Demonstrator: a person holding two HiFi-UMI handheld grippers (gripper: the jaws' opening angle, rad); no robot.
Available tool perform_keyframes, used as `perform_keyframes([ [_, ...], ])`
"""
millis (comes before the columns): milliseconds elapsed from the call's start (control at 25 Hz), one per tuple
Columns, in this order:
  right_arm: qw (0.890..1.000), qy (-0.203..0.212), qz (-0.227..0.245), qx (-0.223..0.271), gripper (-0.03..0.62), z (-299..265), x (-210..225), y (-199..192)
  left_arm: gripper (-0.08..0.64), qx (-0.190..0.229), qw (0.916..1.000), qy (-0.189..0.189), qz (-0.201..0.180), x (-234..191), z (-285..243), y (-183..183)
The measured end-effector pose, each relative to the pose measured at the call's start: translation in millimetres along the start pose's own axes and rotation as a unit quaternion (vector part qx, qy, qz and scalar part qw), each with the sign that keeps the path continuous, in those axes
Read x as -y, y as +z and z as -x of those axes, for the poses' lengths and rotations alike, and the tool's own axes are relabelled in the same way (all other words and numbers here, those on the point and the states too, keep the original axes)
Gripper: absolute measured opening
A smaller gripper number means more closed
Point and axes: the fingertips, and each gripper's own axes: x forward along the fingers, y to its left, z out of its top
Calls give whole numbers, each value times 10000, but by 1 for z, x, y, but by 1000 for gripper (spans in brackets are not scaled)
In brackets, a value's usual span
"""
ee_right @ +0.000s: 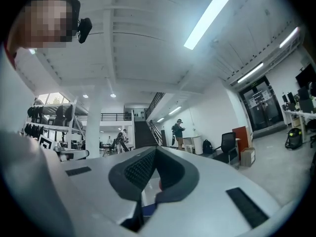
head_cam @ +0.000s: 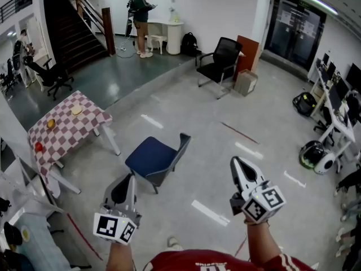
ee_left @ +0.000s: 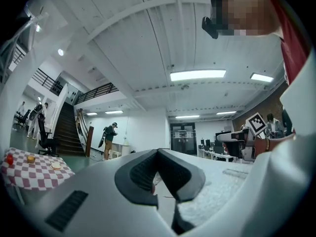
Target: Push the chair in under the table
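Note:
A chair with a blue seat and grey back (head_cam: pixel 157 158) stands on the floor, its seat turned toward a table with a red-and-white checked cloth (head_cam: pixel 67 127) to its left. A gap of floor lies between chair and table. My left gripper (head_cam: pixel 131 177) is shut and empty, held just near the chair's near side, apart from it. The right gripper (head_cam: pixel 235 161) is shut and empty too, off to the right of the chair's back. The checked table (ee_left: pixel 29 169) shows at the left of the left gripper view. Both grippers point level.
On the table lie small food items and a red fruit (head_cam: pixel 38 147). A black armchair (head_cam: pixel 221 61) and a cardboard box (head_cam: pixel 246 82) stand farther back. A person (head_cam: pixel 141 21) stands by a white desk near the stairs (head_cam: pixel 73 33). Desks with gear line the right wall.

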Motion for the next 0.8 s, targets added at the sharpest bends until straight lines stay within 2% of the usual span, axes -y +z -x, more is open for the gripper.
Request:
perform_keyframes([
  [320,9987,459,44,-215,0,-88,32,-12,2,-124,9992,307,225,-26,-63,-16],
  [560,9936,1120,-33,-171,0,-191,69,-7,2,-39,9953,931,256,-52,-123,-11],
  [800,9835,1804,-96,41,-8,-270,91,4,2,142,9867,1592,296,-73,-159,-6],
])
